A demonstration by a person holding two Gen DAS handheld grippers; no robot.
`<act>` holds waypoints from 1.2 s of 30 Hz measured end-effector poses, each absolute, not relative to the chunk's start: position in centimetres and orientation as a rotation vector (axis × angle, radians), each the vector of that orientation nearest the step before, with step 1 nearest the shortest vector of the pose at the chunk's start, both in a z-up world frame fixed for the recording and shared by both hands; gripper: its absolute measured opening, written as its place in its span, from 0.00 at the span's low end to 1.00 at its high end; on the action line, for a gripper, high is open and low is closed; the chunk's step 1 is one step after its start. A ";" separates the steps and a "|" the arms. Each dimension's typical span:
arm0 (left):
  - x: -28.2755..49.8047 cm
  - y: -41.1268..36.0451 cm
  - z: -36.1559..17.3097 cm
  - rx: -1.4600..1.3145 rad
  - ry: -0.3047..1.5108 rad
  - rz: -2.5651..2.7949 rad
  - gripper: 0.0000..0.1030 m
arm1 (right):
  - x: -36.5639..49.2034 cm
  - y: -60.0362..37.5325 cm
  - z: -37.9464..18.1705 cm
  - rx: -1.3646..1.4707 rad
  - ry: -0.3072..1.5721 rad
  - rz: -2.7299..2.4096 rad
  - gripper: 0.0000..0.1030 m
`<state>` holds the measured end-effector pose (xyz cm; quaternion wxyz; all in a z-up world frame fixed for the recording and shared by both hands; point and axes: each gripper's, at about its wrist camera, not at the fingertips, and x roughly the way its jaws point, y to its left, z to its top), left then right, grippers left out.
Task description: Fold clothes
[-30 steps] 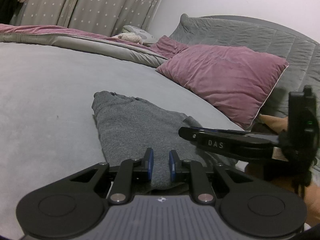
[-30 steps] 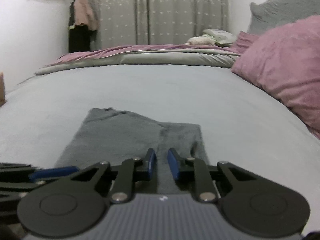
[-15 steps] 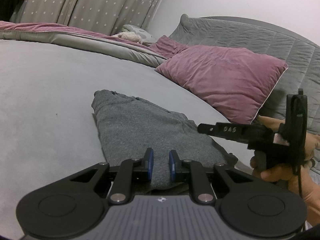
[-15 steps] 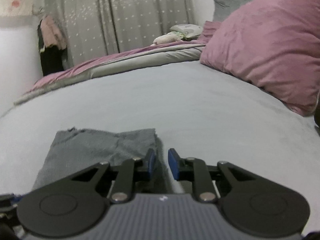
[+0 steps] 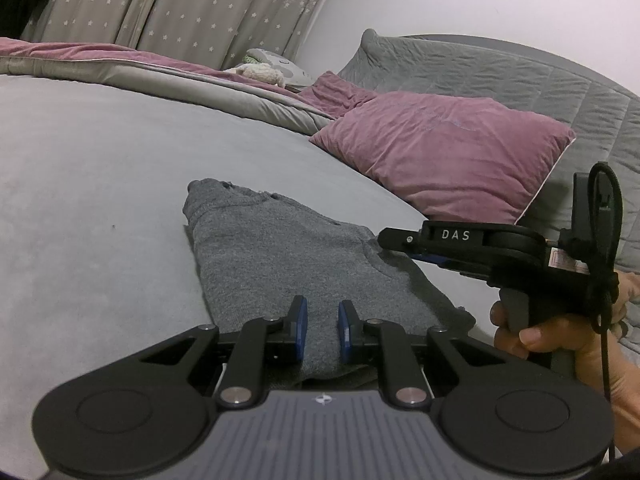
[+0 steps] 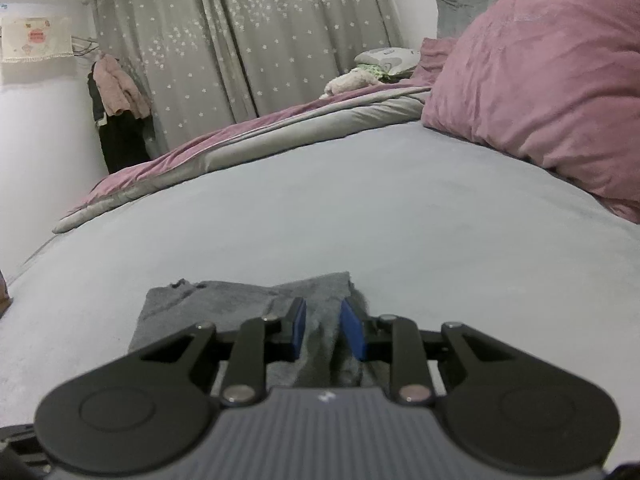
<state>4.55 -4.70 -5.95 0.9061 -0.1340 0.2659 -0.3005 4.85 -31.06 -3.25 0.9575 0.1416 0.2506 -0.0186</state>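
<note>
Where you worked: grey sheet (image 5: 88, 184), soft and smooth
Garment: folded grey knit (image 5: 280, 264), fuzzy, lying between and ahead of both jaws
Left gripper (image 5: 322, 330): slightly parted, your pads straddled cloth
Right gripper (image 6: 323, 330): slightly parted, ungripped

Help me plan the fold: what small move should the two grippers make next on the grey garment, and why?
Probably close both grippers on the near edge. The left gripper and right gripper are each open with the grey garment between the pads. It lies flat on the bed, so a pinch would let both lift the edge and fold it away.
</note>
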 end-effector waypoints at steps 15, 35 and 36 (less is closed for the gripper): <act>4.6 -4.6 -6.0 -0.279 0.551 -0.621 0.15 | 4.7 -30.4 -4.3 0.229 0.541 -0.091 0.12; 7.5 -3.0 -2.5 -0.277 0.607 -0.558 0.36 | 2.1 -33.4 -0.6 0.376 0.710 -0.047 0.69; 7.9 -3.0 -2.6 -0.274 0.625 -0.552 0.37 | 2.1 -33.8 -0.6 0.407 0.731 -0.052 0.69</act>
